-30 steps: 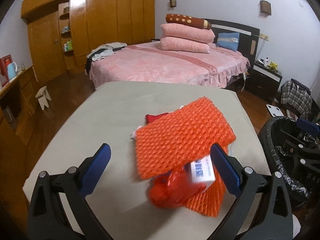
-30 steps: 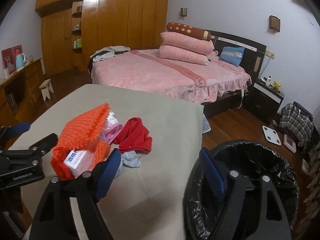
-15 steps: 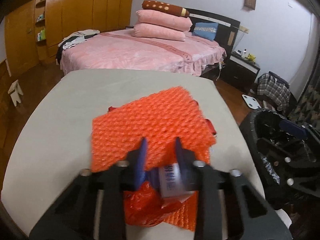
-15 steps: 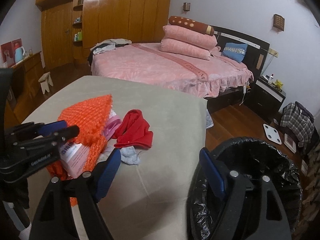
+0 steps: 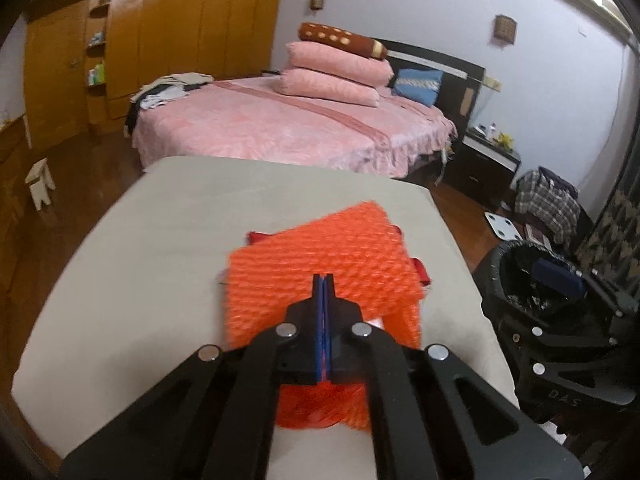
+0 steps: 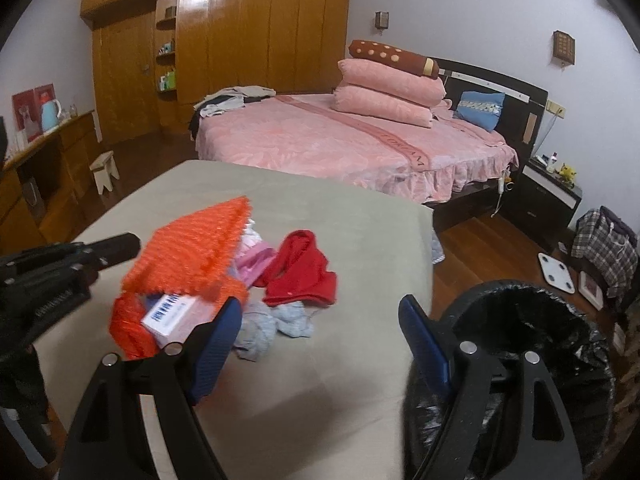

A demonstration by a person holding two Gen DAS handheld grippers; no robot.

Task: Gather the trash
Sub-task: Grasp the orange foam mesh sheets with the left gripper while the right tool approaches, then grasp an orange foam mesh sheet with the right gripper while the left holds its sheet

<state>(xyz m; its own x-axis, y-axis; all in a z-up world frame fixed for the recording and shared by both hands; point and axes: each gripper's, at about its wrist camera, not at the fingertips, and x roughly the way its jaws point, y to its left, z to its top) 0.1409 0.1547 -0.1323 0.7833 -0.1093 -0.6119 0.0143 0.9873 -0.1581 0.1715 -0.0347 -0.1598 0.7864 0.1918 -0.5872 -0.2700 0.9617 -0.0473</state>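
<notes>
While left claw (image 5: 323, 284) pinches shut on orange mesh (image 5: 320, 264), long side toward bed, right claw (image 6: 320, 344) wide, empty

Each camera sat on a gripper and looked forward and down along its fingers, the left one very near the orange net (image 5: 320, 256), the right one farther back, and both saw the surface (image 6: 320, 208) and bed (image 6: 340, 136).
</notes>
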